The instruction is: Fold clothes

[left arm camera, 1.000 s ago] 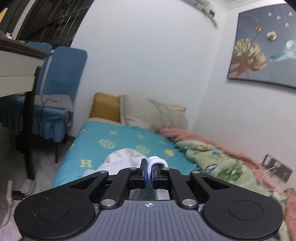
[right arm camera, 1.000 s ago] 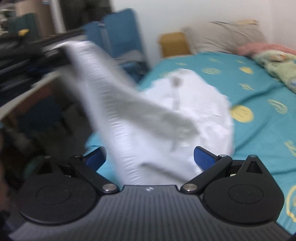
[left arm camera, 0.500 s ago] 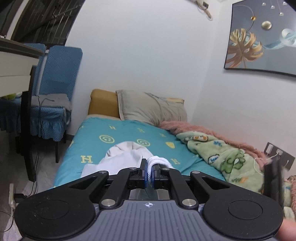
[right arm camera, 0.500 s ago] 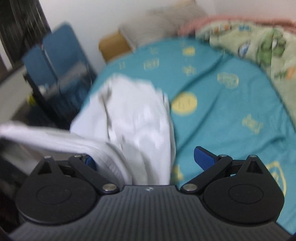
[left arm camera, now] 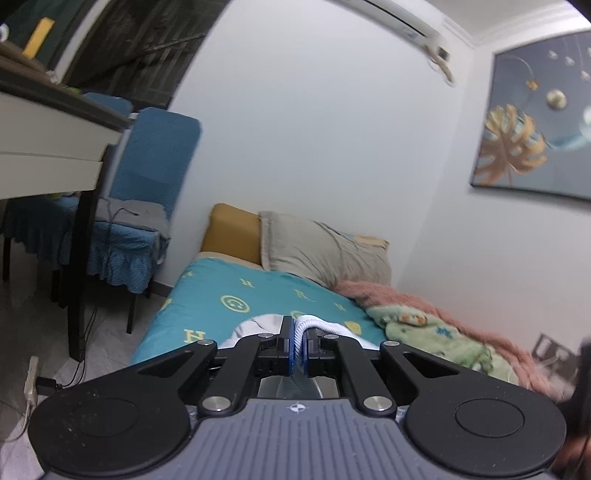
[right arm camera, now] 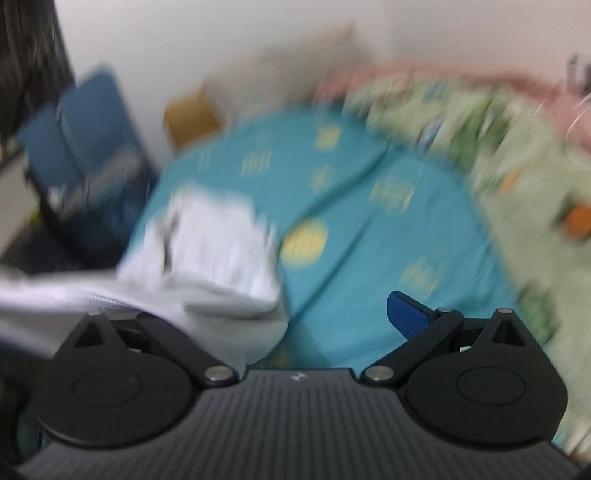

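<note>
Lettering: the teal bedsheet (left arm camera: 236, 284) carries yellow "H" marks and round smiley faces, readable in the left wrist view; no brand name or label is legible on either gripper, only a small round emblem on each body

Item 1, white garment (right arm camera: 221, 243): pale, crumpled cloth, ribbed along 1 edge, lying on the near left part of the sheet. In the right wrist view part of it stretches off toward the left edge of frame and drapes over the left side of the right gripper's body. In the left wrist view only a white bunch of it (left arm camera: 325, 326) shows beyond the fingertips

Item 2, left gripper (left arm camera: 298, 347): fingers drawn together, pinching a fold of the garment between blue pads

Item 3, right gripper (right arm camera: 280, 314): fingers spread wide; 1 blue pad (right arm camera: 406, 312) shows, the other lies hidden under cloth; nothing pinched

Left wrist view only: grey pillow (left arm camera: 325, 251), mustard cushion (left arm camera: 231, 232), framed picture with a gold leaf (left arm camera: 532, 122), wall air conditioner (left arm camera: 402, 26), desk (left arm camera: 48, 147), blue-covered chair (left arm camera: 147, 177), power strip on the floor (left arm camera: 31, 380)

Right wrist view only, heavily motion-blurred: the wide middle of the sheet (right arm camera: 369, 221) and a broad spread of the green printed blanket (right arm camera: 517, 155); the left view shows just a strip of that blanket (left arm camera: 436, 336) beside a pink fleece (left arm camera: 424, 302)
</note>
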A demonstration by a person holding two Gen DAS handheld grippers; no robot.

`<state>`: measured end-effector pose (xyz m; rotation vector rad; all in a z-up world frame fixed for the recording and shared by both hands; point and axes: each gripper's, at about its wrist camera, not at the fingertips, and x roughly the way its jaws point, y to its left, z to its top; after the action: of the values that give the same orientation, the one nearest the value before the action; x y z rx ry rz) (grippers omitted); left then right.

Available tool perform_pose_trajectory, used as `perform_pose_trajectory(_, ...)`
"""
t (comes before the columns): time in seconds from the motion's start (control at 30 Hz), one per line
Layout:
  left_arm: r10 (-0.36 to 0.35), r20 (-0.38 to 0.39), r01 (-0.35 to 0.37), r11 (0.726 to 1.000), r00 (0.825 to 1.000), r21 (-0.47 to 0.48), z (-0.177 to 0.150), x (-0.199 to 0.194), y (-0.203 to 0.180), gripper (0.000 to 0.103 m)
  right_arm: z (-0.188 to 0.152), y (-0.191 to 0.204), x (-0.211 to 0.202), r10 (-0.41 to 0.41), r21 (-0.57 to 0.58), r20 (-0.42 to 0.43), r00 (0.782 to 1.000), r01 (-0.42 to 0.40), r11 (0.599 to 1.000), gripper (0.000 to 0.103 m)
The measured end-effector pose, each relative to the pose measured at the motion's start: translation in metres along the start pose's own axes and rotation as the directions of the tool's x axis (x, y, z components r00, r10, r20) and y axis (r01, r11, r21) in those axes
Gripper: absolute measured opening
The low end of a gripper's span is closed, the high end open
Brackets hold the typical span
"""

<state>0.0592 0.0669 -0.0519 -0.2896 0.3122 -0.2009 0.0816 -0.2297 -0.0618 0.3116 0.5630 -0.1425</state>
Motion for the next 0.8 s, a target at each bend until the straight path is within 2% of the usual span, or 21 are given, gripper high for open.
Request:
perform_pose_trajectory(0.07,-0.003,-0.039,0.004,1.0,0.999,0.022,-0.006,0.005,-0.005,0.004,0.011,-0.008,-0.011,-0.032,0.001,0.085,0.996,0.032,0.999,0.103)
perform_pose_trajectory(0.17,-0.005,-0.098,0.011,0.998,0.995,0.056,-0.016,0.012,-0.012,0.004,0.015,-0.014,-0.008,-0.047,-0.004,0.092,0.995,0.047,0.999,0.103)
perform_pose_trajectory(0.33,-0.005,-0.195,0.027,0.994,0.981,0.11,-0.032,0.024,-0.023,0.005,0.01,-0.029,0.022,0.023,0.081,-0.07,0.997,-0.018,0.997,0.101)
perform_pose_trajectory(0.47,0.008,-0.269,0.032,0.989,0.963,0.144,-0.046,0.034,-0.018,0.007,0.001,-0.029,0.033,0.041,0.124,-0.137,0.99,-0.024,0.992,0.101)
perform_pose_trajectory(0.57,0.027,-0.288,0.03,0.981,0.957,0.193,-0.054,0.037,-0.02,0.011,-0.004,-0.031,0.042,0.042,0.149,-0.175,0.984,-0.016,0.989,0.101)
perform_pose_trajectory(0.67,0.043,-0.29,0.035,0.966,0.956,0.257,-0.059,0.039,-0.027,0.022,-0.009,-0.036,0.051,0.056,0.185,-0.215,0.975,-0.015,0.983,0.101)
perform_pose_trajectory(0.73,0.058,-0.278,0.036,0.946,0.959,0.322,-0.062,0.04,-0.035,0.043,-0.012,-0.039,0.055,0.064,0.205,-0.234,0.97,-0.016,0.979,0.101)
perform_pose_trajectory(0.77,0.069,-0.268,0.033,0.933,0.961,0.359,-0.063,0.039,-0.039,0.048,-0.012,-0.039,0.056,0.067,0.209,-0.237,0.969,-0.017,0.978,0.101)
perform_pose_trajectory(0.8,0.077,-0.262,0.038,0.912,0.962,0.408,-0.067,0.038,-0.045,0.058,-0.013,-0.039,0.056,0.07,0.212,-0.24,0.968,-0.018,0.977,0.101)
